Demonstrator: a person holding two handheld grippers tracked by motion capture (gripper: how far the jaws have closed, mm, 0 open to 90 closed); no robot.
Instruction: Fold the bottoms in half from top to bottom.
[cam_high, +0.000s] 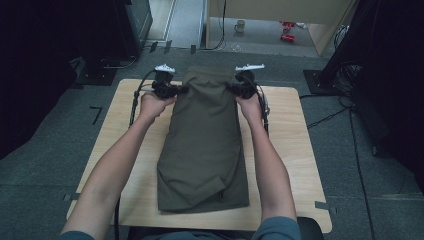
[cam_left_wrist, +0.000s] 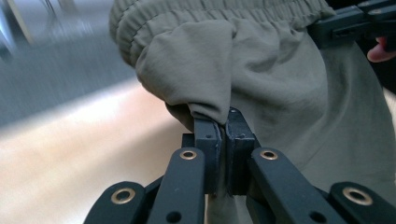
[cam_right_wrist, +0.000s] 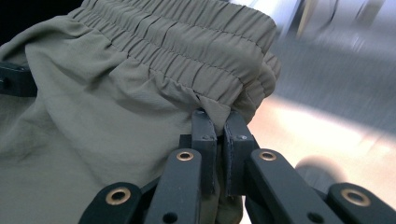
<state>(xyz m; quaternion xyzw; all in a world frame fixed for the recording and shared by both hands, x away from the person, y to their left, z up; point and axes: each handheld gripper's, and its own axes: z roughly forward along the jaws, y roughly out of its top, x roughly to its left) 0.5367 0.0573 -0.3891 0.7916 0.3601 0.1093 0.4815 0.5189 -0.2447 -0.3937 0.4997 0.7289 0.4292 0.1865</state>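
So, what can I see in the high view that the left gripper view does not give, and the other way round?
High view: the whole olive garment lying lengthwise on the wooden table, both forearms, the left gripper and right gripper at the two ends of the far edge, and the grey floor around.

Left gripper view: close up, its jaws are shut on a fold of fabric just below the gathered elastic waistband.

Both: the garment, the tabletop, and the right gripper at the opposite side of the waistband.
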